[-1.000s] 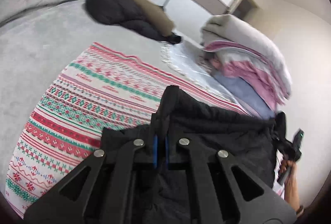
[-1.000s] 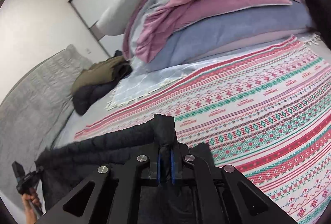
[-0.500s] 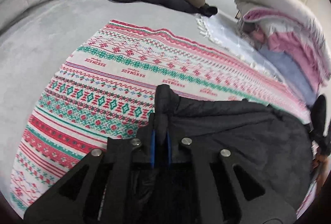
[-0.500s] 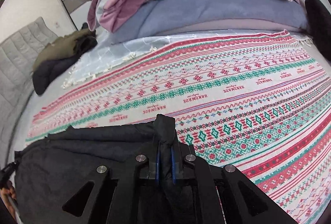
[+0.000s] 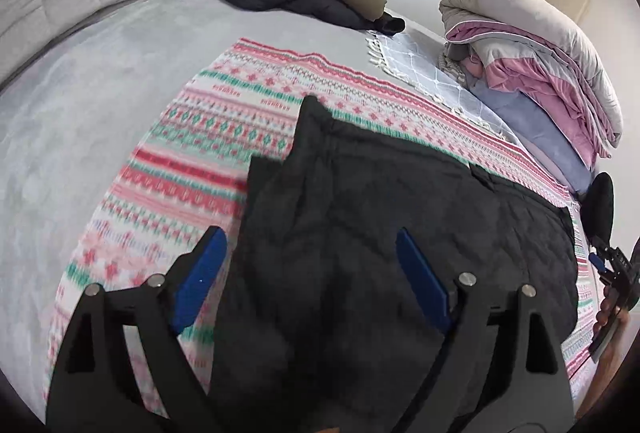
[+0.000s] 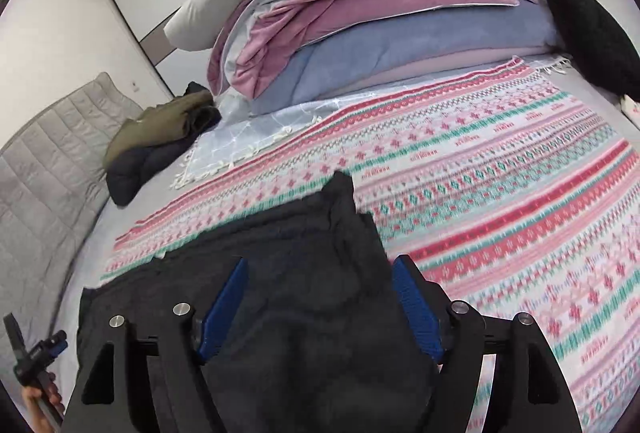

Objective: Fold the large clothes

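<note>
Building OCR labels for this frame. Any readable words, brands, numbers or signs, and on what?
No text here is legible enough to quote.
Small red lettering, repeated along a white band of the patterned blanket: too blurred to read in either view.
Black garment: no label or print shows.

A large black quilted garment [image 5: 400, 233] lies spread on the patterned blanket [image 5: 224, 137], which serves as the landmark here. It is padded, stitched in faint diamond lines, matte and dark. Its body covers the near part of the blanket, flat but softly rumpled. One corner stands up in a peak toward the blanket's middle, and in the right wrist view the same garment [image 6: 304, 273] shows a raised point at its far edge, with the blanket's red and green bands stretching beyond it.
</note>
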`<state>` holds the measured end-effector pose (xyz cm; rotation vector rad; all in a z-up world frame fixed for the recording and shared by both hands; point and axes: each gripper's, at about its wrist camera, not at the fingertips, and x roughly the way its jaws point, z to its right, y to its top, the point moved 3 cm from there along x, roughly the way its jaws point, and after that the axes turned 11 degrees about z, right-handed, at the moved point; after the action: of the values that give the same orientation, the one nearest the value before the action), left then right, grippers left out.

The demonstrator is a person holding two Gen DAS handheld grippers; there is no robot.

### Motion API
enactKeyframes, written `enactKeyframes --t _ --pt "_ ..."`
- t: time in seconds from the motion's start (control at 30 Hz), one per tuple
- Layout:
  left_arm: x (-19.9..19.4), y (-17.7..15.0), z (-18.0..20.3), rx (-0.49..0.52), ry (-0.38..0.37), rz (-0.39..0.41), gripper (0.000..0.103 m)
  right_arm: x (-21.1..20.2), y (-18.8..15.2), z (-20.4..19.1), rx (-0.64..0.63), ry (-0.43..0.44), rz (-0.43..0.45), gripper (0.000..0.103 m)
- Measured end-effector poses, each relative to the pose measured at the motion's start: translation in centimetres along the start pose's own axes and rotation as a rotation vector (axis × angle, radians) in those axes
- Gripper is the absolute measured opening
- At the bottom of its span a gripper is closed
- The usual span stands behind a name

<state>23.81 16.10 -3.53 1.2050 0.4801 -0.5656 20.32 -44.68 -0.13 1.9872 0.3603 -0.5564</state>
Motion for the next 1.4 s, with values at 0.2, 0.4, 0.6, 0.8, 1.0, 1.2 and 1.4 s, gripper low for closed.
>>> enactKeyframes --t 0.2,0.4,0.6,0.8,1.0,1.2,1.4 --pt "-3.8 -4.2 -1.9 -0.144 0.015 -0.075 0.089 -4.0 -3.4 -0.5 0.018 -0.016 -0.044 0.077" --pt "-5.3 -8.1 -2.8 -0.301 0.014 -0.122 0.089 -6.8 -6.2 -3.1 0.008 0.011 -0.032 0.077" --pt "-4.9 -12.0 -4.0 -0.500 -0.050 -0.064 0.089 -7.7 -8.5 -5.1 -0.043 0.011 -0.019 0.077" --pt "-1.5 -13.8 -3.1 -0.616 -0.145 -0.105 0.089 -7.6 -8.4 -4.3 0.005 -0.008 0.005 0.077" --pt "0.5 -13.2 -2.3 -0.662 -0.228 0.043 0.087 -7.4 -8.4 -4.6 0.005 -0.011 0.035 0.077" --pt "1.3 -12.8 -3.1 -0.715 -0.197 0.100 0.027 -7.1 -9.3 -6.5 -0.047 -0.008 0.044 0.077" --pt "-4.0 -8.6 -1.8 -0.542 -0.132 0.231 0.016 -8.4 -9.7 -10.6 -0.174 0.063 0.084 0.077"
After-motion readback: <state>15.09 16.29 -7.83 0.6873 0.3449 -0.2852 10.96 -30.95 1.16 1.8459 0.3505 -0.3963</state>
